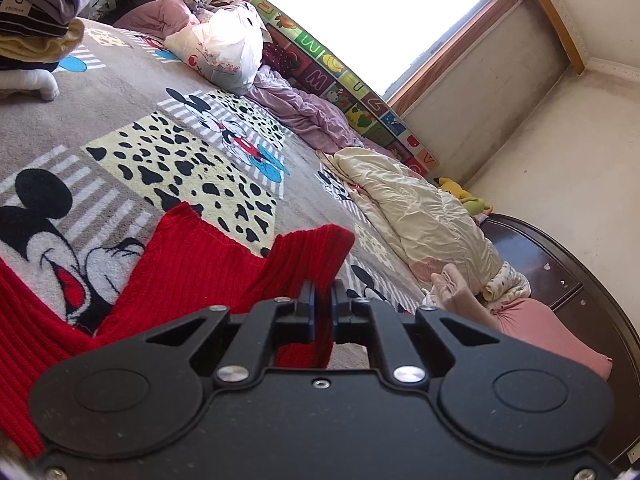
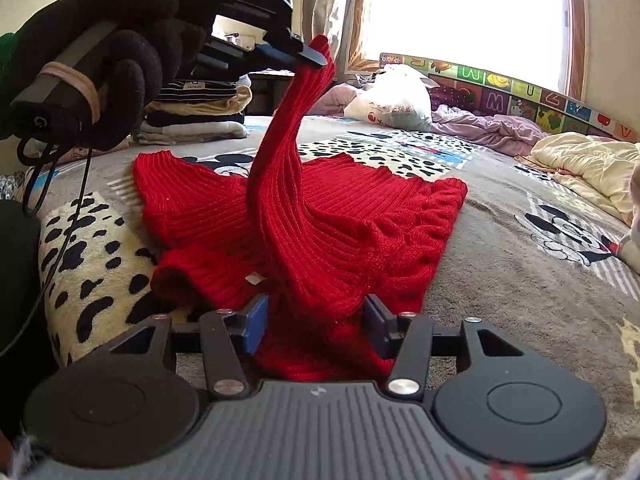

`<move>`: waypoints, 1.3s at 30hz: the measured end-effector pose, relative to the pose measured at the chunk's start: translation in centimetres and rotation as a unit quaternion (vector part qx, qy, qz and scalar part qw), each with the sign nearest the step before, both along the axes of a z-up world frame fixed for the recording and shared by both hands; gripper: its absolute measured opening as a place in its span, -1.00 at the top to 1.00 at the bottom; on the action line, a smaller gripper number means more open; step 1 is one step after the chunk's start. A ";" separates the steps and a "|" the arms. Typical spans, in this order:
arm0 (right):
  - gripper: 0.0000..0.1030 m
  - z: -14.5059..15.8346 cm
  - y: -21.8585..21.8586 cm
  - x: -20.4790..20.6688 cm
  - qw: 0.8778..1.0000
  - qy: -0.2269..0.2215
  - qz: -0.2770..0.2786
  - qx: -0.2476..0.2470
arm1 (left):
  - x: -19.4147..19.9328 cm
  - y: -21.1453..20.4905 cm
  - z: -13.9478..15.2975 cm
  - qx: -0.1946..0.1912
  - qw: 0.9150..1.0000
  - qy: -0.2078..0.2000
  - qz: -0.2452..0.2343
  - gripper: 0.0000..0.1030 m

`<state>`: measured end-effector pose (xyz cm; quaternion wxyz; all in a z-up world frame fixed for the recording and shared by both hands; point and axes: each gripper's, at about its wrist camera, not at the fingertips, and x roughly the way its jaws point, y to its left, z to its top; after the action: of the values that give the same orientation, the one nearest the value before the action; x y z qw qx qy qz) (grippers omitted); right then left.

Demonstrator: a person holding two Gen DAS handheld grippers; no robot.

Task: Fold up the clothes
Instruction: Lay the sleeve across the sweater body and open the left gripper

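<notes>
Right wrist view gives us the clearest look: we see a red ribbed knit sweater (image 2: 320, 216) spread on a grey cartoon-mouse blanket (image 2: 520, 280) that covers the bed. One part of the sweater, which looks like a sleeve, rises from the middle of the garment in a tall red column, and its end is pinched at the top by the left gripper (image 2: 316, 57), whose jaws are pressed together on the knit. A black-gloved hand (image 2: 100, 60) holds that tool, with a rubber band around its handle.

Nearest the lens, our right gripper (image 2: 316, 320) stands with its blue pads apart, one on each side of the sweater's near edge; the fabric lies between them, but we see no squeeze on it.

From the left wrist view, the left gripper (image 1: 322, 312) shows its two blue pads nearly touching, with a thin fold of the red sweater (image 1: 192, 264) clamped between them. The rest of the garment drops away to the lower left of this gripper, across the blanket (image 1: 120, 92).

Beyond the sweater, toward the window (image 2: 460, 12), we see a stack of folded clothes (image 2: 200, 112), a white plastic bag (image 2: 392, 100), a crumpled lilac quilt (image 2: 488, 128) and a cream quilt (image 2: 584, 160). An alphabet play mat (image 2: 520, 96) stands upright along the bed's far edge, under the window.
</notes>
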<state>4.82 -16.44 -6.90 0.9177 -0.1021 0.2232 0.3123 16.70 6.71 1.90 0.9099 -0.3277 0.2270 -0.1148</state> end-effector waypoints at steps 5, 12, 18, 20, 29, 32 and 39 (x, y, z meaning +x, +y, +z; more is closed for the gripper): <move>-0.03 0.1 -0.6 0.4 1.000 0.021 0.000 0.014 | 4.1 -2.7 0.4 0.003 1.000 0.009 -0.013 0.89; -0.03 0.6 -1.6 0.9 0.998 0.045 0.002 0.041 | 9.6 -6.4 -1.9 0.054 0.997 0.051 -0.033 0.89; -0.03 0.9 -0.7 0.0 1.000 0.008 0.010 0.023 | 11.6 -8.6 -4.8 0.090 0.991 0.091 -0.043 0.89; -0.07 0.7 -0.1 -0.2 1.000 0.011 0.026 0.005 | 11.7 -8.9 -5.1 0.093 0.990 0.093 -0.044 0.89; -0.13 0.5 -0.4 -0.4 0.998 0.038 0.056 -0.015 | 13.1 -9.7 -6.2 0.105 0.988 0.111 -0.031 0.89; -0.13 0.6 -0.8 -0.6 0.997 0.039 0.058 -0.012 | 13.6 -10.2 -6.5 0.116 0.985 0.122 -0.033 0.89; -0.10 1.3 -2.7 -1.0 0.997 0.057 0.052 0.016 | 13.8 -11.0 -5.8 0.166 0.974 0.133 -0.073 0.59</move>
<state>3.83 -19.15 -5.60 0.8875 -0.0807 0.2640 0.3690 30.52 -4.28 -3.92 0.9024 -0.1668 0.3852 -0.0975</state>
